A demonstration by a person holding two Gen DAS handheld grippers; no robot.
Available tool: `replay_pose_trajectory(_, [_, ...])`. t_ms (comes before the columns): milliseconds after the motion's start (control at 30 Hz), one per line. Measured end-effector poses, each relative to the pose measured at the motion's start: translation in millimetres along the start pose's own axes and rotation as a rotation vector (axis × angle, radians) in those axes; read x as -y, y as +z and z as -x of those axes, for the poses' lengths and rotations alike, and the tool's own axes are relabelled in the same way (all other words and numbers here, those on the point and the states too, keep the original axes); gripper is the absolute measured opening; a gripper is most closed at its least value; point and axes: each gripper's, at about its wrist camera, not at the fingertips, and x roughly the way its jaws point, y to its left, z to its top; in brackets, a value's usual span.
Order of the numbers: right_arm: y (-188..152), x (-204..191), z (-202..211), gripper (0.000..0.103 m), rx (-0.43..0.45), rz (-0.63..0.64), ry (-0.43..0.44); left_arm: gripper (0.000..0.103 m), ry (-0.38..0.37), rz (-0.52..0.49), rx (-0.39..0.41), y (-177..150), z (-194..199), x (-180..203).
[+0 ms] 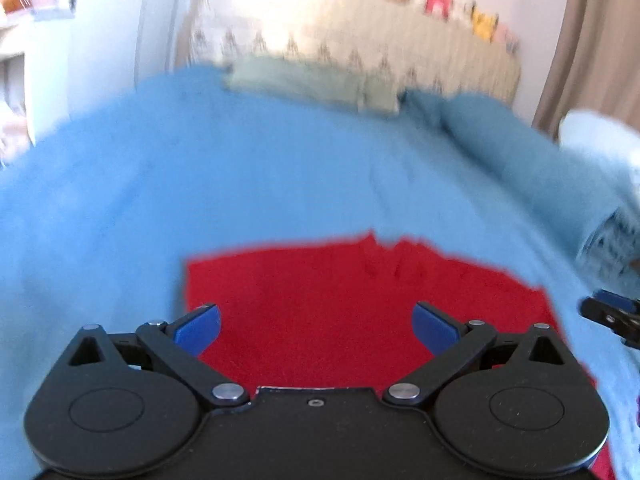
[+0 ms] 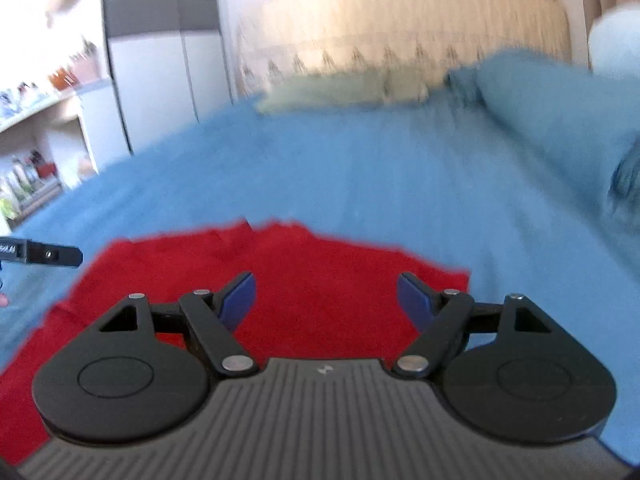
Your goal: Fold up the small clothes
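Observation:
A small red garment lies flat on a blue bedspread, with a folded edge along its far side. My left gripper hovers over its near part, jaws wide open and nothing between the blue pads. In the right wrist view the same red garment lies below my right gripper, which is also open and empty. The tip of the right gripper shows at the right edge of the left wrist view, and the left gripper's tip pokes in at the left of the right wrist view. Both views are blurred.
A pale green folded cloth lies at the far end of the bed by a patterned headboard. A blue pillow sits at the right. A wardrobe and shelves stand to the left of the bed.

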Motion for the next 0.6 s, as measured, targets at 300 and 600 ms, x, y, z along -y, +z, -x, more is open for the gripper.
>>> replay_pose_trajectory(300, [33, -18, 205, 0.103, 0.245, 0.011, -0.118, 0.103, 0.134, 0.012, 0.187, -5, 182, 12])
replay_pose_trajectory(600, [-33, -37, 321, 0.103, 0.061, 0.029, -0.156, 0.103, 0.120, -0.018, -0.018, -106, 255, 6])
